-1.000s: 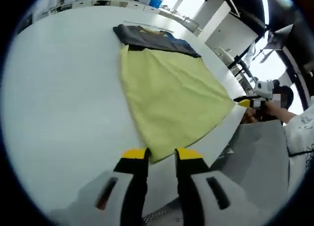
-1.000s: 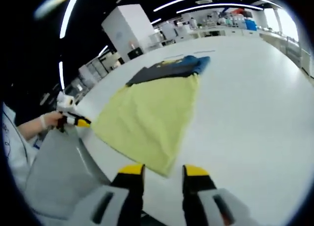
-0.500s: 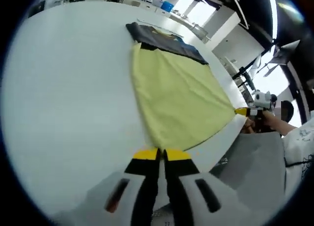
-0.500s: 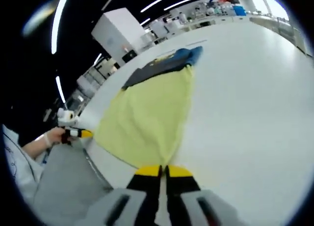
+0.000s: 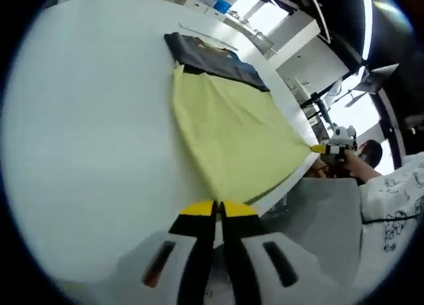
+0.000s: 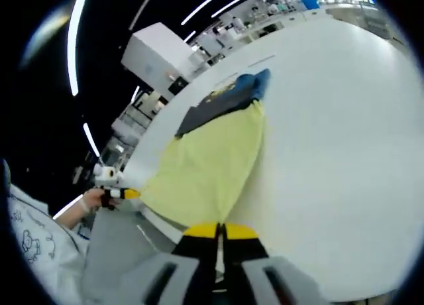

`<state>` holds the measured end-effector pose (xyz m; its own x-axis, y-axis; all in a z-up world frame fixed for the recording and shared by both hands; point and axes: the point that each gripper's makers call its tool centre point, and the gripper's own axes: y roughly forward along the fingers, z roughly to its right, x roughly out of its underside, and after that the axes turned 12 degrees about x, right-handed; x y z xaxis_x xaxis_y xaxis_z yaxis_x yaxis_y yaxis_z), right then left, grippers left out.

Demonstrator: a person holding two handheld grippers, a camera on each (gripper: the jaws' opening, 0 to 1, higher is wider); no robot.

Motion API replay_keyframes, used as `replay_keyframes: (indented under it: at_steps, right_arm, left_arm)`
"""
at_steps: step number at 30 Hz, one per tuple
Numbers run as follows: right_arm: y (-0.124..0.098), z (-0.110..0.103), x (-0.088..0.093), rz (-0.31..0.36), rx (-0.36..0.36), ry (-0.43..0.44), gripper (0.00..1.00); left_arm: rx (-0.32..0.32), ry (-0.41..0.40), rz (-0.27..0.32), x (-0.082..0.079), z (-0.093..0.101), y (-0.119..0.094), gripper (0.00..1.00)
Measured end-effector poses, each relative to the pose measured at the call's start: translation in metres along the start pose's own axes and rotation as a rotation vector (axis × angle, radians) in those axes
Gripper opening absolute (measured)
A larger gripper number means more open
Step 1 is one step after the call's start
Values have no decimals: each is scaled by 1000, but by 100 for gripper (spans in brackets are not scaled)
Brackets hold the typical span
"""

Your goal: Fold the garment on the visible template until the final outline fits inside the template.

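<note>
At surface [image 5: 79,119] edge: my left hand-held gripper [image 5: 213,209] and right hand-held gripper [image 6: 219,231] each pinch a yellow garment [image 5: 232,136] hem corner.
Progress: first fold not yet made.

Both tools are pinched shut on the near corners of the yellow garment [image 5: 228,136] at the edge of the surface [image 5: 86,126]. The left tool [image 5: 215,209] holds one corner, the right tool [image 6: 220,231] the other; a hand [image 5: 339,158] grips the right tool.
</note>
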<state>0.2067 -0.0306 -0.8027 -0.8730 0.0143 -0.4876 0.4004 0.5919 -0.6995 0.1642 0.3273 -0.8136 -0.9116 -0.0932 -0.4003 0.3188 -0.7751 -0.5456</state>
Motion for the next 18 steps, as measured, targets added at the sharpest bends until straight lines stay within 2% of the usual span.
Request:
replay_keyframes:
  at_steps: [2,7,9,10,14,18]
  right_arm:
    - [-8,-4,7,-11,-13,9,0]
    - [-24,-10,26,-49,-31,45,0]
    - [-32,-10,34,-66,-33,50,0]
    - [-37,-10,38,-70,-34,57,0]
    - [-50,-14,47,-89,-47,82,0]
    - [-53,-16,45,-86,-53,99,0]
  left_arm:
    - [8,-5,-3,3,1,-3,0]
    - [28,-44,-42,21,17,-14,0]
    - [81,-86,-35,24,32,-18,0]
    - [85,-99,-31,25,34,-22,0]
    - [93,-85,-58,33,39,-27,0]
    - [100,-88,-57,33,39,-25,0]
